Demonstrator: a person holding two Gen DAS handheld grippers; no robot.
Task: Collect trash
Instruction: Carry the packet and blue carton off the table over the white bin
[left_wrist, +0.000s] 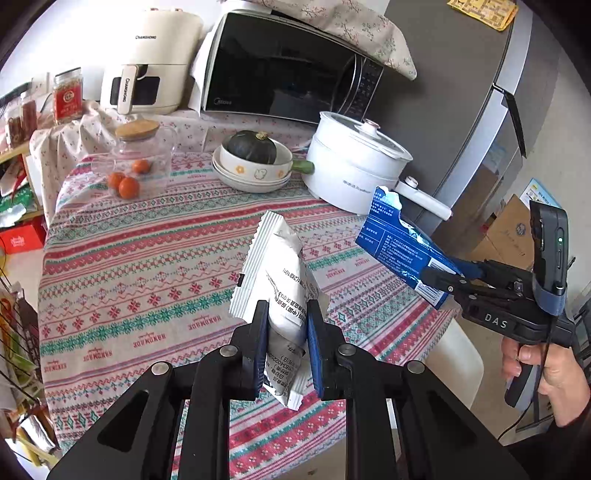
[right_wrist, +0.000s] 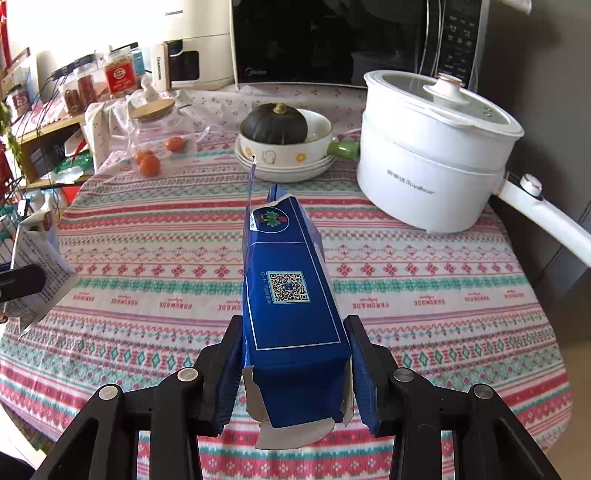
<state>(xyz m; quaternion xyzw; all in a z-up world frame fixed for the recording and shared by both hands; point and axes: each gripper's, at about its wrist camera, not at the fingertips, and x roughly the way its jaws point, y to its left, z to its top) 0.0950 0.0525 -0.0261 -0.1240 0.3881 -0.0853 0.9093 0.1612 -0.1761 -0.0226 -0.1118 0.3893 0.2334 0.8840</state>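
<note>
My left gripper (left_wrist: 287, 314) is shut on a crumpled white snack wrapper (left_wrist: 273, 266), which sticks up between the blue pads above the patterned tablecloth (left_wrist: 147, 258). My right gripper (right_wrist: 295, 325) is shut on a torn dark blue carton (right_wrist: 288, 288) with a QR code, and both pads press on its sides near the ripped rear end. In the left wrist view the right gripper (left_wrist: 439, 280) hangs off the table's right edge with the blue carton (left_wrist: 391, 240) pointing up and left, held by a hand (left_wrist: 546, 365). The white wrapper (right_wrist: 40, 269) shows at the far left of the right wrist view.
At the back of the table stand a white electric pot (right_wrist: 436, 155) with a long handle, stacked bowls (right_wrist: 284, 158) holding a dark squash, and a glass jar (right_wrist: 159, 129) beside tangerines. Behind them are a microwave (left_wrist: 288, 70) and an air fryer (left_wrist: 151, 66), with a grey fridge (left_wrist: 480, 110) to the right.
</note>
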